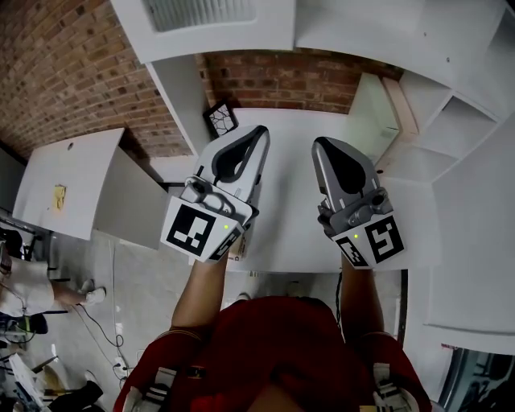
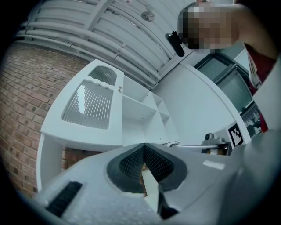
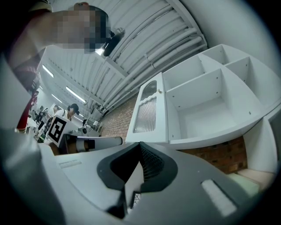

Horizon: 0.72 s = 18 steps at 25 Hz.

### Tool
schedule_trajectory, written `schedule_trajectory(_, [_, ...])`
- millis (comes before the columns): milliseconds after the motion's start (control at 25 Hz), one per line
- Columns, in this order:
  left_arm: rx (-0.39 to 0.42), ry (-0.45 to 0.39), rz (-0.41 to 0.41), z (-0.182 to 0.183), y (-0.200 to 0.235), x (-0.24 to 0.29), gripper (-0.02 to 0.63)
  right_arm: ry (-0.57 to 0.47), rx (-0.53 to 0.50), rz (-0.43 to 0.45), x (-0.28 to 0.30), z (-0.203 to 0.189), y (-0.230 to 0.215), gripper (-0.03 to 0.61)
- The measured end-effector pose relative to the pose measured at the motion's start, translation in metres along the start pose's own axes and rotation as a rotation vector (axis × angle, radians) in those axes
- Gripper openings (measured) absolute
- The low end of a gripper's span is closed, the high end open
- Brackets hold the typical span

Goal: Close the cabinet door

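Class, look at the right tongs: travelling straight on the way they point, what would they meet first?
Probably the open white cabinet door with its ribbed glass panel, dead ahead of the right tongs; nothing nearer shows, though depth is unclear.

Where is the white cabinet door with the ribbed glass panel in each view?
Head view: the white ribbed-glass cabinet door lies at the top edge, left of centre.
Left gripper view: door left of centre.
Right gripper view: door at centre.
Shared landmark: the red brick wall.
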<state>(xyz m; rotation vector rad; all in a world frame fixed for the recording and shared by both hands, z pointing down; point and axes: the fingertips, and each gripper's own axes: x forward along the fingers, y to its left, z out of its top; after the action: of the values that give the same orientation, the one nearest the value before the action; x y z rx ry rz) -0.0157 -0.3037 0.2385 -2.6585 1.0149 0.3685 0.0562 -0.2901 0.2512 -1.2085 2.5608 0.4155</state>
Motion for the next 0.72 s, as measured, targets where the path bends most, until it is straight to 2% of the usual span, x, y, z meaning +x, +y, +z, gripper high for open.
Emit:
schedule_trajectory(360, [-0.026, -0.038, -0.038, 0.012, -0.015, -0.02, 0.0, 0.006, -0.013, -0.015, -0.012, 0.006, 0.025, 0.012])
schedule_trajectory(720, [-0.035, -0.034, -0.052, 0.012, -0.023, -0.023, 0.0, 0.022, -0.03, -0.023, -0.019, 0.01, 0.033, 0.012])
